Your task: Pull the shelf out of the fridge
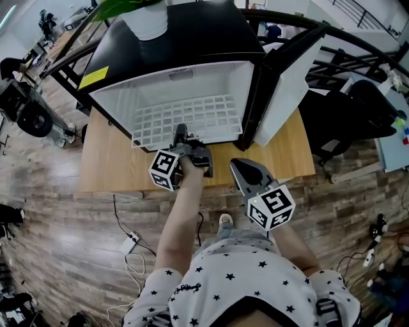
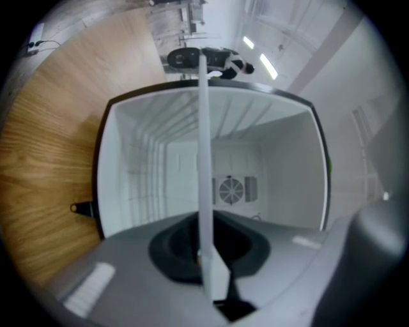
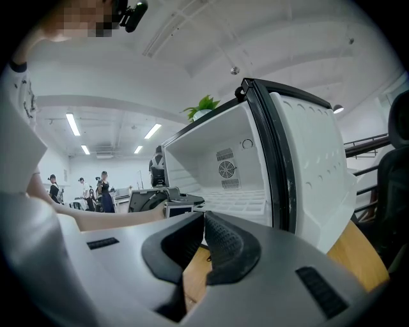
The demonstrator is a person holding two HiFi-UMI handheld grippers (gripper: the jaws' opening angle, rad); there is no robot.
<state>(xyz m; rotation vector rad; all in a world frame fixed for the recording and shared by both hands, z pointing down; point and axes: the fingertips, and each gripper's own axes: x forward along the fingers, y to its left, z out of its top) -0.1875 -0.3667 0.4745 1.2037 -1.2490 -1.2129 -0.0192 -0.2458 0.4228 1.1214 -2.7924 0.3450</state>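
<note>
A small black fridge (image 1: 172,57) with a white inside stands on a wooden table (image 1: 108,166), its door (image 1: 287,89) swung open to the right. The white grid shelf (image 1: 185,118) lies low inside, its front edge sticking out past the opening. My left gripper (image 1: 183,135) is shut on that front edge. In the left gripper view the shelf (image 2: 204,140) runs edge-on as a thin white strip between the jaws of the gripper (image 2: 206,255). My right gripper (image 1: 241,167) hangs back over the table's front edge, shut and empty (image 3: 204,220), apart from the shelf (image 3: 236,201).
A white plant pot (image 1: 147,19) stands on the fridge's top. A black office chair (image 1: 358,108) is right of the open door. A power strip with cables (image 1: 131,243) lies on the wood floor by the table. People stand far off in the right gripper view.
</note>
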